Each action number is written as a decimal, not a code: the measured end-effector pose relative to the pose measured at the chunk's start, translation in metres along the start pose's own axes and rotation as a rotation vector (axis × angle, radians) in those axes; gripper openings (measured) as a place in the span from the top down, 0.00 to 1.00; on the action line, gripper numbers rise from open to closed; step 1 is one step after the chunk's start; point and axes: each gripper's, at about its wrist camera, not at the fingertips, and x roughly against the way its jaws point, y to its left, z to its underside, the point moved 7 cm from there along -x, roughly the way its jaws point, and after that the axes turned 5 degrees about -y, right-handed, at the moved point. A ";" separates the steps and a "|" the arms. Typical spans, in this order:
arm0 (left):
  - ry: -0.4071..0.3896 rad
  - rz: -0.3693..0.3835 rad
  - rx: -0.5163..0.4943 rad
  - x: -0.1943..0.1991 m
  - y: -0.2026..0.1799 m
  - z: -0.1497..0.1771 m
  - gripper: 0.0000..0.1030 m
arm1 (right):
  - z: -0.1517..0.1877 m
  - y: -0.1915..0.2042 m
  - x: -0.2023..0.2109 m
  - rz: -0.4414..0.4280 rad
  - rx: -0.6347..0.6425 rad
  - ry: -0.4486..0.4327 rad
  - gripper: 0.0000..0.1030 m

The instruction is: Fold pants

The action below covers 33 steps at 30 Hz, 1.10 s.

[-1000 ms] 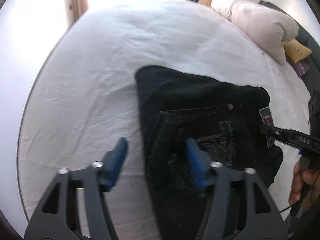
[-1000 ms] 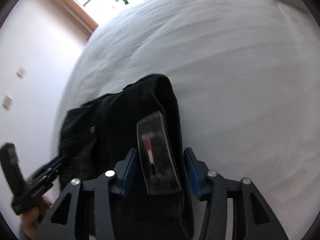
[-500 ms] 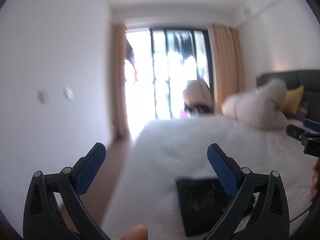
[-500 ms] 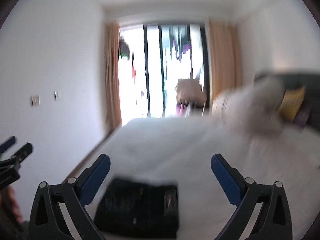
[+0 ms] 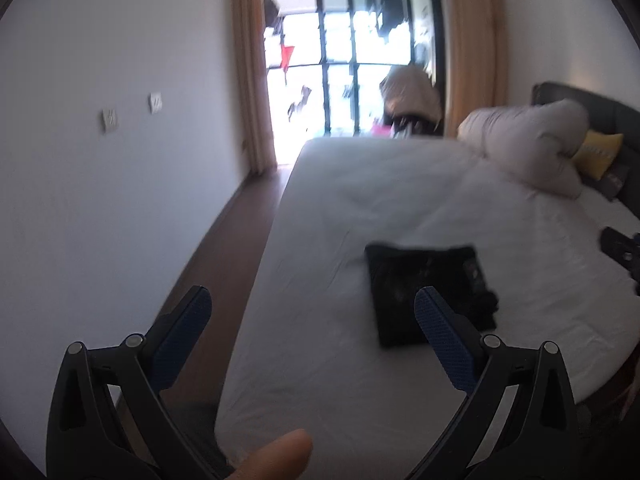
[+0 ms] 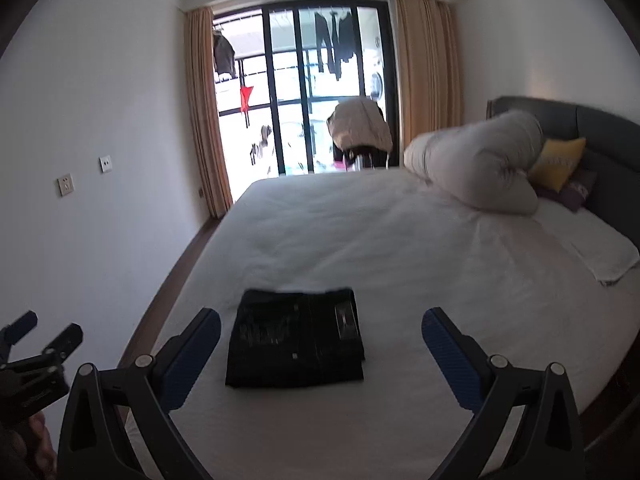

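Item: black pants [image 6: 296, 344], folded into a compact rectangle on the white bed [image 6: 400, 240], at 12 o'clock of the right gripper [image 6: 320, 334] and 1 o'clock of the left gripper [image 5: 312, 320], both spread wide, empty, well clear; fold apparently complete, so leave it undisturbed.

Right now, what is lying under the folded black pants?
The folded black pants lie flat on the white bed sheet, which shows all around them. The patch of sheet directly beneath is covered, so anything there cannot be seen.
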 end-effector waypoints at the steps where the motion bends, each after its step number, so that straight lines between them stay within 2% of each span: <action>1: 0.043 0.006 0.001 -0.013 -0.005 0.008 0.00 | 0.006 -0.003 -0.003 0.007 -0.005 0.014 0.00; 3: 0.100 0.004 0.006 -0.030 -0.009 0.018 0.00 | 0.014 -0.006 -0.005 0.023 -0.017 0.042 0.00; 6: 0.169 0.043 0.006 -0.051 -0.021 0.032 0.00 | 0.021 -0.011 -0.011 0.027 -0.045 0.082 0.00; 7: 0.179 0.049 0.004 -0.045 -0.024 0.041 0.00 | 0.022 -0.012 -0.012 0.030 -0.048 0.088 0.00; 18: 0.247 0.070 -0.020 -0.083 -0.050 0.055 0.00 | 0.040 0.001 -0.028 0.024 -0.022 0.163 0.00; 20: 0.255 0.071 -0.019 -0.069 -0.036 0.055 0.00 | 0.044 0.003 -0.032 0.019 -0.020 0.177 0.00; 33: 0.293 0.074 -0.024 -0.085 -0.037 0.061 0.00 | 0.058 0.007 -0.048 -0.002 -0.008 0.231 0.00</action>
